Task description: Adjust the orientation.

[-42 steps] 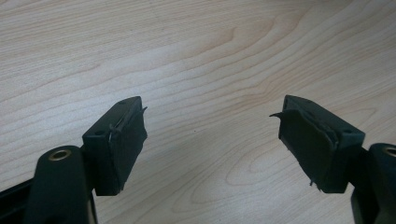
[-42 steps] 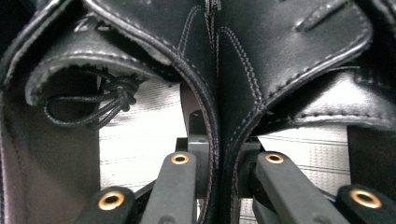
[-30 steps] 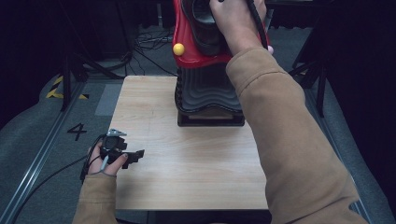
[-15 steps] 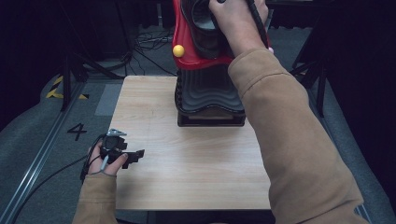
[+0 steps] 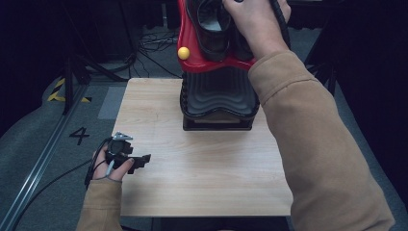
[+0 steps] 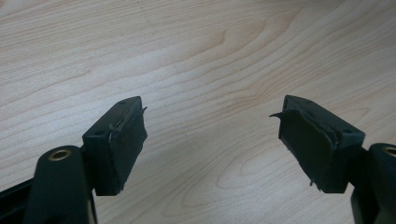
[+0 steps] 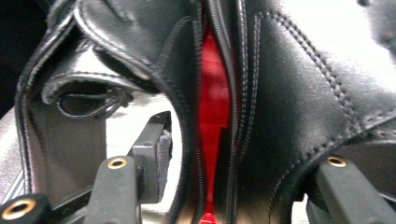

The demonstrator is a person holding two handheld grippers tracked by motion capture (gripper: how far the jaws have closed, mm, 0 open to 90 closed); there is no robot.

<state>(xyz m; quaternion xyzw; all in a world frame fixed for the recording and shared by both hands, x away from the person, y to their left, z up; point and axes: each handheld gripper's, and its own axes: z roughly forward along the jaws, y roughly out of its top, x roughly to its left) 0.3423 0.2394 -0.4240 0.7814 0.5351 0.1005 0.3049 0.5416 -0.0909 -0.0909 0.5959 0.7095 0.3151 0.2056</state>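
Shoes point(image 5: 216, 29), black leather ones, sit up in a red holder point(image 5: 202, 60) at the far edge of the wooden table point(image 5: 202, 168); the red part rides on a black ribbed stand point(image 5: 219, 96) that's planted on the tabletop; there's a little yellow ball point(image 5: 183, 53) on the holder's left side.

Right gripper point(image 7: 219, 186) is up at the shoes, with the right hand point(image 5: 255, 24) wrapped over it in the high view; its own view shows one jaw inside the opening of the left shoe and the other jaw on the outside of the neighbouring one point(image 7: 303, 93), so the leather walls and a strip of red between them sit in the gap; those jaws have just been opening, and they stand wide now with the near pad point(image 7: 163, 147) clear of the leather; I can't quite tell if the far pad touches, since it's tucked behind the shoe.

Left gripper point(image 6: 212, 135) is parked way down at the near-left corner of the table, well apart from the shoes; left hand point(image 5: 113, 163) holds it low over the bare wood; jaws spread wide, nothing between them, just wood grain; the pads point(image 6: 126, 140) look a bit frayed at the edges.
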